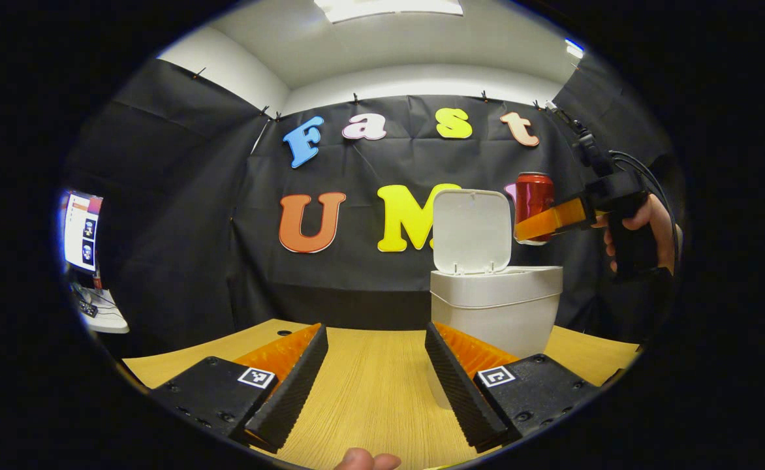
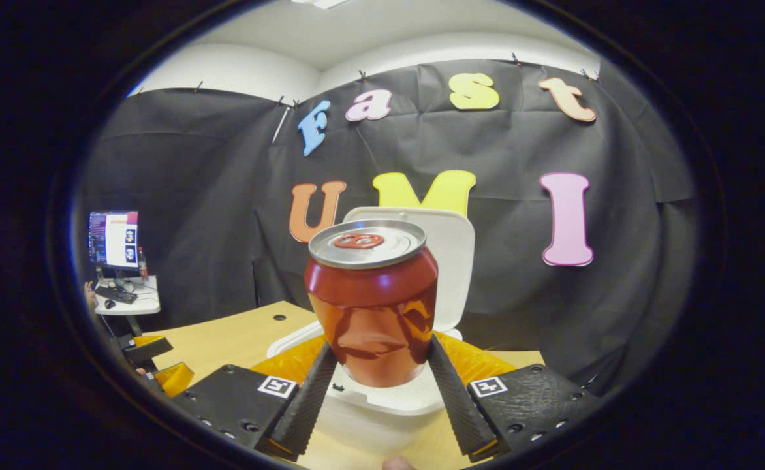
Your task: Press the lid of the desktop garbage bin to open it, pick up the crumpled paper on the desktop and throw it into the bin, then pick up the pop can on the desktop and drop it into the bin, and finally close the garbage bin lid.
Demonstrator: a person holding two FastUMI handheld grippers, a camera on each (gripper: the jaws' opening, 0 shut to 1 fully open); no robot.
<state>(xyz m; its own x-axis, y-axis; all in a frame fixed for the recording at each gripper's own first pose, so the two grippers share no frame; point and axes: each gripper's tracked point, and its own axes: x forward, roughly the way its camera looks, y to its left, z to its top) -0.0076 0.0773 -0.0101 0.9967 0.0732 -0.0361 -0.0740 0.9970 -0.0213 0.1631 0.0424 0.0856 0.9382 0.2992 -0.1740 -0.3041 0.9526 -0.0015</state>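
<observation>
Up high, the right tongs pinched the pop can, one finger pressed against each side of its lower body, and the can stood upright between them with its silver top and pull tab facing up. In the left gripper view the same tongs reached in level from the right, with the can at their tips, beside and slightly behind the raised lid. A hand wrapped around the pistol-style grip of that tool, fingers curled around its front, with cables running up and back from its top.

Directly below the can, in the right gripper view, lay the open mouth of the white garbage bin; its lid stood upright behind the can.

The left tongs were spread wide and held nothing, low over the bench and pointing level toward the bin, which stood just beyond the right-hand finger. A fingertip of the holding hand showed at the bottom edge of that view. In the right gripper view the left tongs sat low at the left, above the bench.

Farther off to the left, a monitor stood on a small white side table.
</observation>
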